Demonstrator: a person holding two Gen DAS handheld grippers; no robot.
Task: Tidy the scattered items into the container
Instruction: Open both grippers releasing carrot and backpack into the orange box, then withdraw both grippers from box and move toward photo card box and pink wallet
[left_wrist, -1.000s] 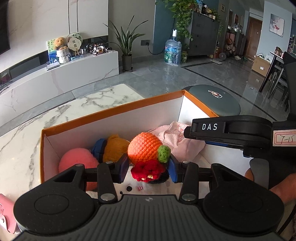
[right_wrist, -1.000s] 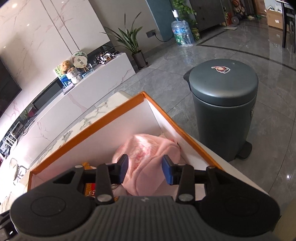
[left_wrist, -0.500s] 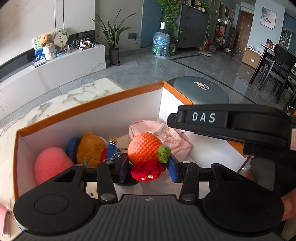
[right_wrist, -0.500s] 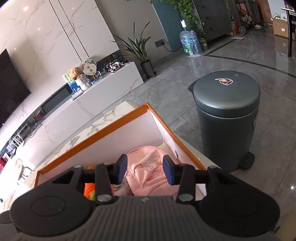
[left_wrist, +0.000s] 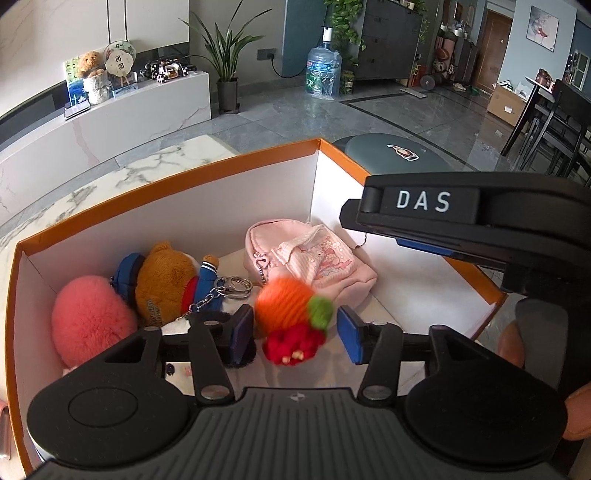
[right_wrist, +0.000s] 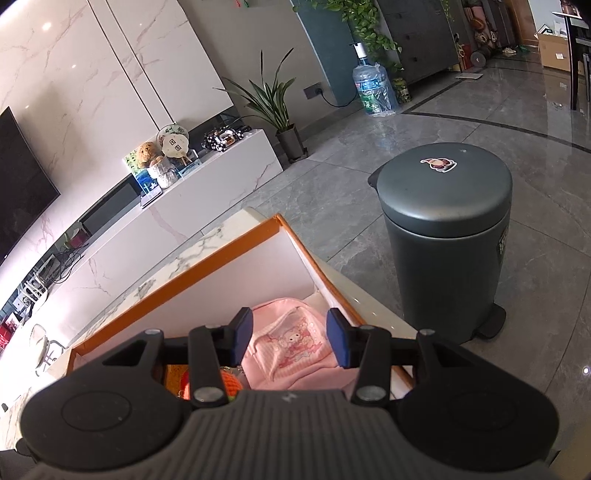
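On the marble tabletop (left_wrist: 155, 166), we are spreading our left gripper (left_wrist: 295, 332), so the orange crocheted fruit toy (left_wrist: 286, 310), clamped a moment ago, is dropping blurred into the orange-rimmed white box (left_wrist: 236, 206), while our empty right gripper (right_wrist: 290, 341) is hovering spread above the pink backpack (right_wrist: 291, 343).

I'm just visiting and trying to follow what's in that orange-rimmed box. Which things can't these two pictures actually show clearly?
- Orange crocheted toy with red flower: motion-blurred in the left wrist view, so contact with the left gripper is unclear.
- Black fuzzy item: mostly hidden behind the left finger.
- Brown plush bear: face turned away; the right wrist view hides it behind the right gripper.
- Pink object: cut by the left edge.
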